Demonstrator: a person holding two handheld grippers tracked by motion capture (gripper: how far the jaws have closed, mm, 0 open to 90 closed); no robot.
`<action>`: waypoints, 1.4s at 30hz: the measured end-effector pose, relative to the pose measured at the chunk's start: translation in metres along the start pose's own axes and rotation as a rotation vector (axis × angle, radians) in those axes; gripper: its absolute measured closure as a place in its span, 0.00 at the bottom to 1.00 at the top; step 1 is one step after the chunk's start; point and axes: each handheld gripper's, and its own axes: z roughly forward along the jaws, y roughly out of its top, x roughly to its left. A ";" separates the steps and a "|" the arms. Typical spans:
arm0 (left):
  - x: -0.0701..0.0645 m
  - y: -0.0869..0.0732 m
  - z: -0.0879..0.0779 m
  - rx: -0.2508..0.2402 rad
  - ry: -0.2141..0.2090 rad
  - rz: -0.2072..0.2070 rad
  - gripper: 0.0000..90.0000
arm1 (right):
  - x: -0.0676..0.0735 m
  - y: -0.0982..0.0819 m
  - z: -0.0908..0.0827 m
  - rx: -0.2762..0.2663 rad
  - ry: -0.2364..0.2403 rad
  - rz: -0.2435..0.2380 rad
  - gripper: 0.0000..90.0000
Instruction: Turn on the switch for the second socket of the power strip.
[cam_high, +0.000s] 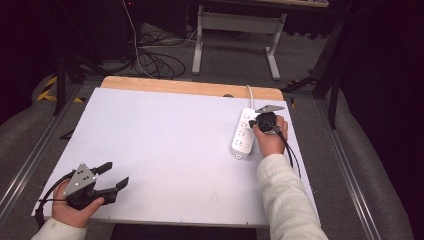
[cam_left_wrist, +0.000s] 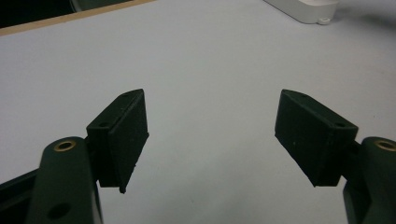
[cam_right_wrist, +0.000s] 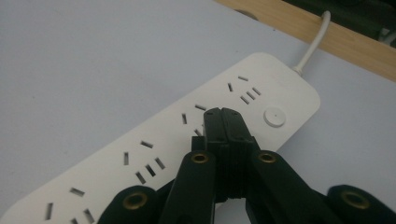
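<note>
Your right gripper (cam_right_wrist: 224, 114), jaws pressed together and empty, hovers over the power strip (cam_high: 244, 131) at the table's (cam_high: 165, 145) far right, likely aiming for its button (cam_right_wrist: 274, 116). Your left gripper (cam_high: 112, 176) waits wide apart, near left.

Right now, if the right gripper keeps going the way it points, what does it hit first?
The white power strip. The right gripper has its jaws closed, tips directly over the strip's socket face, short of the round button. Whether they already touch is unclear.
</note>
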 end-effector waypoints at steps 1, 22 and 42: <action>0.000 0.000 0.000 -0.001 -0.002 -0.001 0.29 | 0.001 0.002 -0.002 -0.008 0.003 0.001 1.00; 0.000 0.000 0.001 -0.002 -0.003 -0.012 0.29 | 0.011 0.015 -0.065 -0.141 0.050 0.007 1.00; -0.001 0.001 0.000 -0.007 -0.007 -0.018 0.29 | 0.036 0.014 -0.112 -0.235 0.102 -0.026 0.65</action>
